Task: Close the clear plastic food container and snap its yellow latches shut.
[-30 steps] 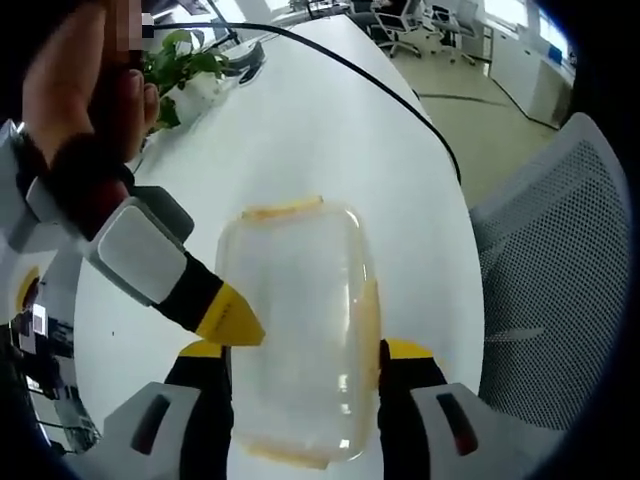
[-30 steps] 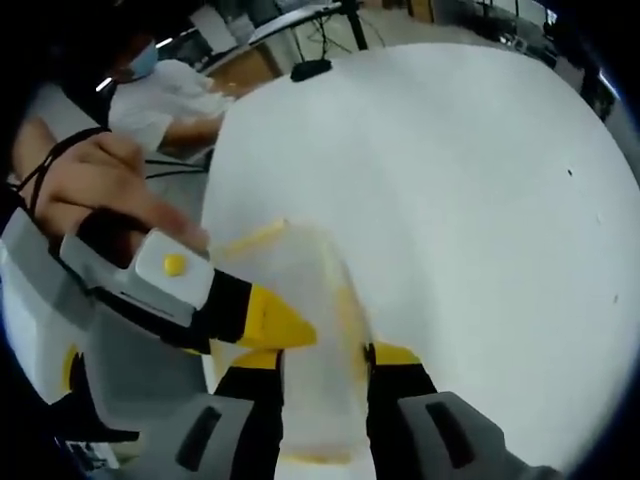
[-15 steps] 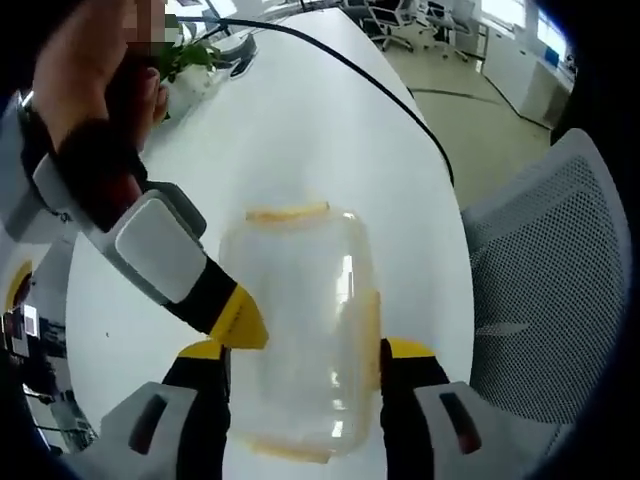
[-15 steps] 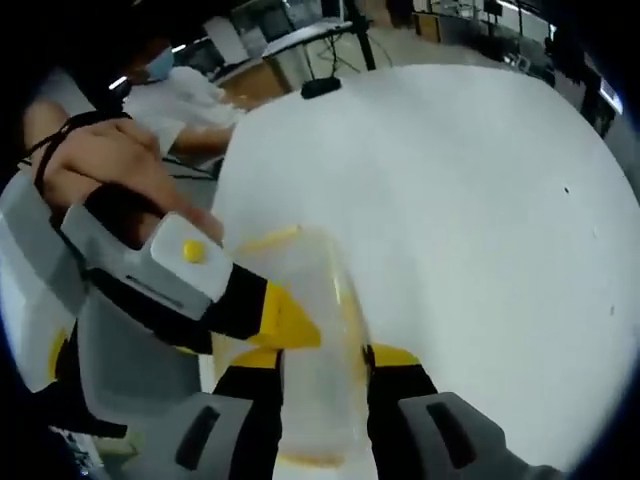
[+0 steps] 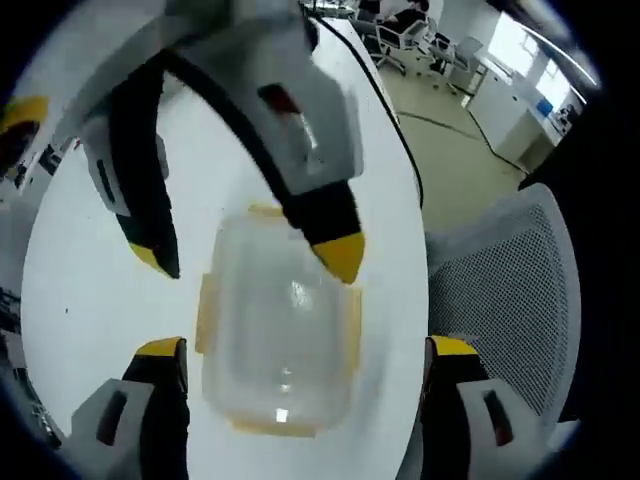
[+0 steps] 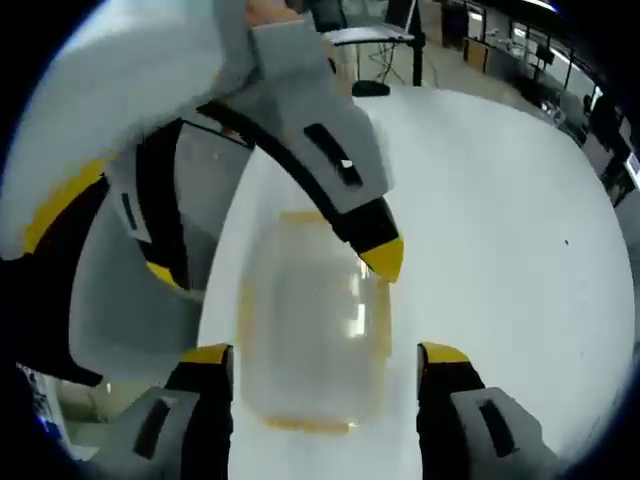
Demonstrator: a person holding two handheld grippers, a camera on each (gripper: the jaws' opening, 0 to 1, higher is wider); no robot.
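The clear plastic food container [image 5: 275, 335] rests on the white table [image 5: 80, 300] with its lid on and yellow latches along its edges. In the left gripper view my left gripper [image 5: 305, 350] is open, its jaws wide either side of the box and apart from it. My right gripper [image 5: 248, 258] reaches in from above, also open, its yellow tips over the box's far end. In the right gripper view the container [image 6: 315, 335] lies between the wide jaws of my right gripper [image 6: 322, 355], and the left gripper [image 6: 275, 266] hangs open above it.
A grey mesh office chair [image 5: 505, 300] stands close to the table edge on the right. A black cable [image 5: 390, 110] runs along the far part of the table. A small dark object [image 6: 370, 88] sits at the table's far edge.
Both grippers, earlier shut against the container's sides, have opened wide and let go. Each now looks down on the box, with the other gripper reaching in from above.
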